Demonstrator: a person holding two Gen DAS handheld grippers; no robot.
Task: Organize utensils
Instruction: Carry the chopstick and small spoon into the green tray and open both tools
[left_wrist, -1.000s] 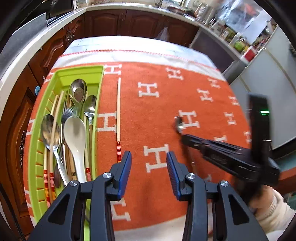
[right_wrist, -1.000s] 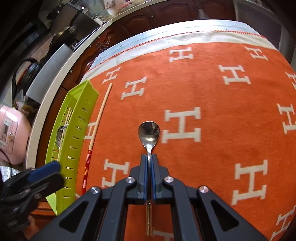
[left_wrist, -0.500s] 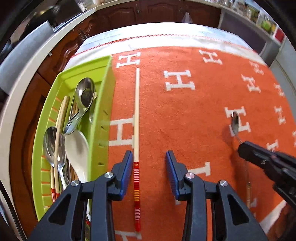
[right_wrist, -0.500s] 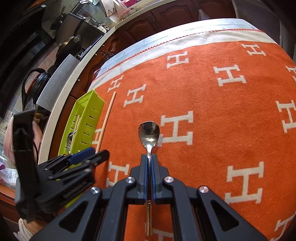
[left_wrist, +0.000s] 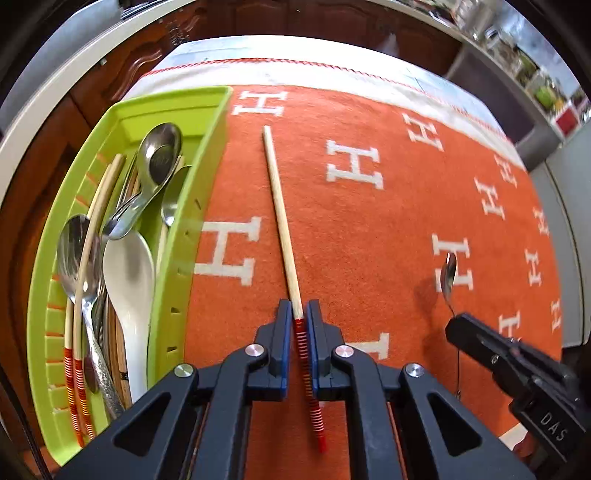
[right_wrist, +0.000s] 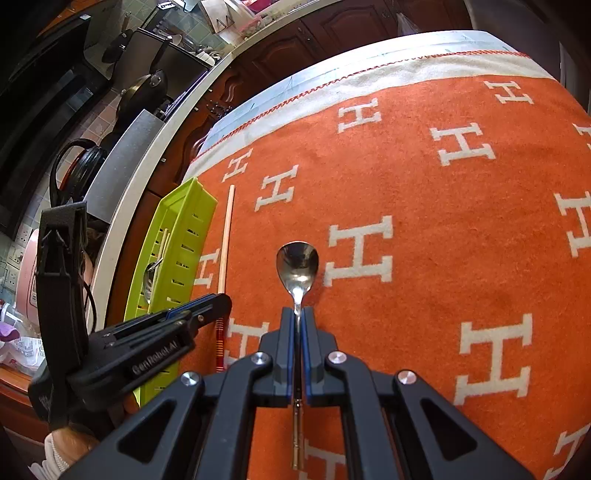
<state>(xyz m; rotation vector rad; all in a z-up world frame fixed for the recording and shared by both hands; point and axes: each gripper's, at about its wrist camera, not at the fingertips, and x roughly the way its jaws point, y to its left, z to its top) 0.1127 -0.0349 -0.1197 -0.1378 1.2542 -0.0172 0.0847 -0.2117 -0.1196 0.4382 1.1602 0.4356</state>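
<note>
With its jaws closed on the chopstick (left_wrist: 281, 218) at the red-striped end, the left gripper (left_wrist: 296, 314) is set to lift. Raise it level, since the long free end may droop or swing. Carry it toward the green tray (left_wrist: 177, 236) at the left of the frame and lay it alongside the utensils already there. At lower right, the right gripper (right_wrist: 297, 321) grips a small spoon (right_wrist: 297, 264) by its handle; keep the two well apart.
</note>
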